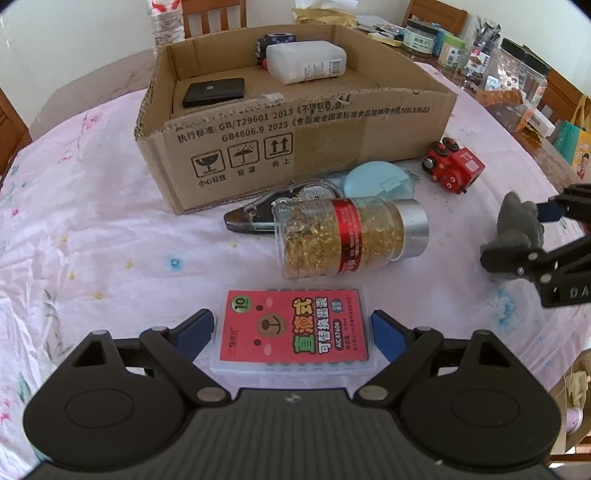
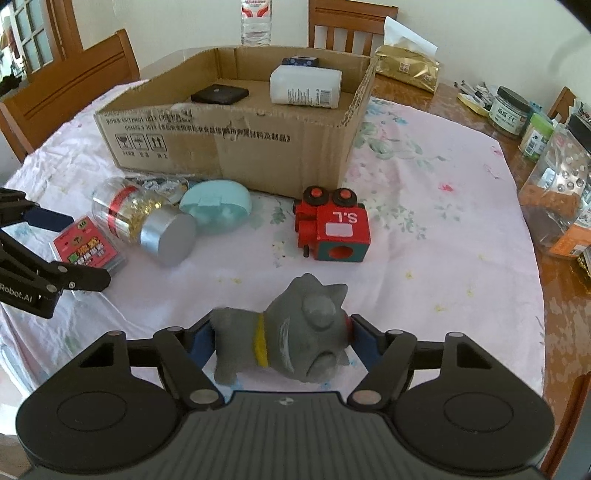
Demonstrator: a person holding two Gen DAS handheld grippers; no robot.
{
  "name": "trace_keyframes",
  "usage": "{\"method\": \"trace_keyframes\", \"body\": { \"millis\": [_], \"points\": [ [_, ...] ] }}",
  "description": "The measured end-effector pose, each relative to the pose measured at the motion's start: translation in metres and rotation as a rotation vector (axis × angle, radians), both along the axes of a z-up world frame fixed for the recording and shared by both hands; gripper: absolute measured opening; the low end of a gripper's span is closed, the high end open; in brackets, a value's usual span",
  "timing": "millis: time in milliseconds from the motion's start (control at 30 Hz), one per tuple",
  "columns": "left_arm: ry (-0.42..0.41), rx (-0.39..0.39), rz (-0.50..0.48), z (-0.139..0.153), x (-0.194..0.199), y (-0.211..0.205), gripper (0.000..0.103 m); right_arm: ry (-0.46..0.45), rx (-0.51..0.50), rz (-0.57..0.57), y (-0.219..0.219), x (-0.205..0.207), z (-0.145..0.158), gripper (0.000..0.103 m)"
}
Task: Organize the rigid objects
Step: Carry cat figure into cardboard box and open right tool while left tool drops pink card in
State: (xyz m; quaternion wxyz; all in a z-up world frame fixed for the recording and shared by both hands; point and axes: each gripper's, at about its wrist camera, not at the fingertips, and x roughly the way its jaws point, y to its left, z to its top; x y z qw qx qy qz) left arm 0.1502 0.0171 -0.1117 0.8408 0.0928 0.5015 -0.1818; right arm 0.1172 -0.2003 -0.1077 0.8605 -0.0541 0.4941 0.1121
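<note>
My left gripper (image 1: 293,328) is shut on a flat clear case with a red bear label (image 1: 295,328), its blue pads against the two long sides; the case lies on the pink cloth. In the right wrist view my right gripper (image 2: 280,341) is shut on a grey cat figure (image 2: 295,339) with a yellow collar, lying on its side. Between them lie a jar of gold flakes (image 1: 347,236), a correction tape (image 1: 258,218), a pale blue round case (image 1: 380,181) and a red toy train (image 2: 332,225). Behind stands the open cardboard box (image 1: 295,125).
The box holds a black flat case (image 1: 214,92), a white bottle (image 1: 306,61) and a dark dotted item (image 1: 277,38). Jars and packets (image 2: 554,147) crowd the table's right side. Wooden chairs (image 2: 74,85) and a water bottle (image 2: 255,22) stand behind.
</note>
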Motion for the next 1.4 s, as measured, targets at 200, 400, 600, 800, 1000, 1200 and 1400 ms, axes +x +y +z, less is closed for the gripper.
{"method": "trace_keyframes", "body": {
  "millis": [200,400,600,800,1000,1200,1400],
  "points": [
    [-0.015,0.008,-0.027,0.016,0.002,0.007,0.09,-0.023,-0.002,0.018,-0.001,0.006,0.023,0.077],
    [-0.044,-0.019,-0.029,0.041,0.006,0.017,0.091,-0.122,0.042,0.052,0.003,0.028,0.069,0.077],
    [-0.079,-0.035,-0.026,0.067,0.015,0.024,0.09,-0.222,0.085,0.091,0.015,0.074,0.103,0.077],
    [-0.126,-0.044,-0.017,0.091,0.026,0.031,0.09,-0.189,0.061,0.077,0.025,0.124,0.09,0.077],
    [-0.178,-0.045,-0.007,0.109,0.043,0.036,0.091,-0.169,0.095,0.051,0.022,0.126,0.081,0.103],
    [-0.216,-0.049,-0.028,0.12,0.072,0.031,0.091,-0.19,0.088,-0.003,0.016,0.109,0.091,0.103],
    [-0.218,-0.069,-0.058,0.116,0.11,0.013,0.091,-0.195,0.025,-0.085,0.011,0.084,0.093,0.103]
  ]
}}
